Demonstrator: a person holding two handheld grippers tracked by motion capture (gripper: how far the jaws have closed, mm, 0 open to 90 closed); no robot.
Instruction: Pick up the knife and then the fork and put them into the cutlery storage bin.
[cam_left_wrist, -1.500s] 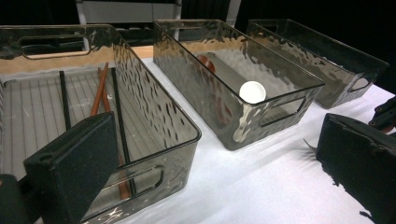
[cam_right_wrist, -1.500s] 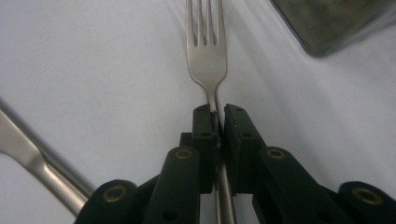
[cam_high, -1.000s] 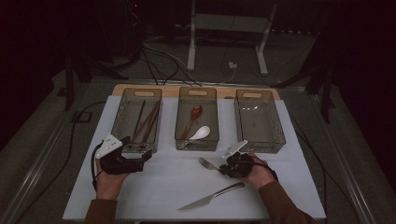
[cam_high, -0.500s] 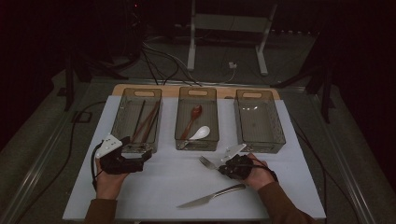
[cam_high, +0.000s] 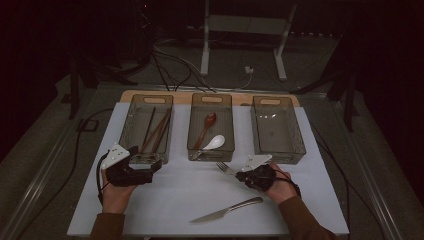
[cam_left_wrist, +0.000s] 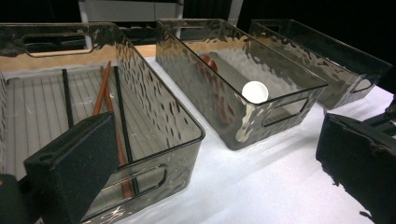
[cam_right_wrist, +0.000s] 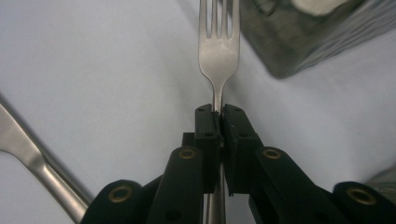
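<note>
A steel fork lies with its tines pointing away, and my right gripper is shut on its thin handle. In the high view that right gripper sits just below the middle bin, the fork sticking out to its upper left. A table knife lies on the white mat nearer the person. My left gripper rests at the front of the left bin, which holds several chopsticks. Its jaws stand wide open with nothing between them.
The middle bin holds a brown spoon and a white spoon. Nothing lies in the right bin. The knife's handle lies just left of my right gripper. Cables and stand legs lie beyond the table's far edge.
The right gripper has shifted very slightly at the fork's handle. The left gripper, the knife and the bins have not moved.
</note>
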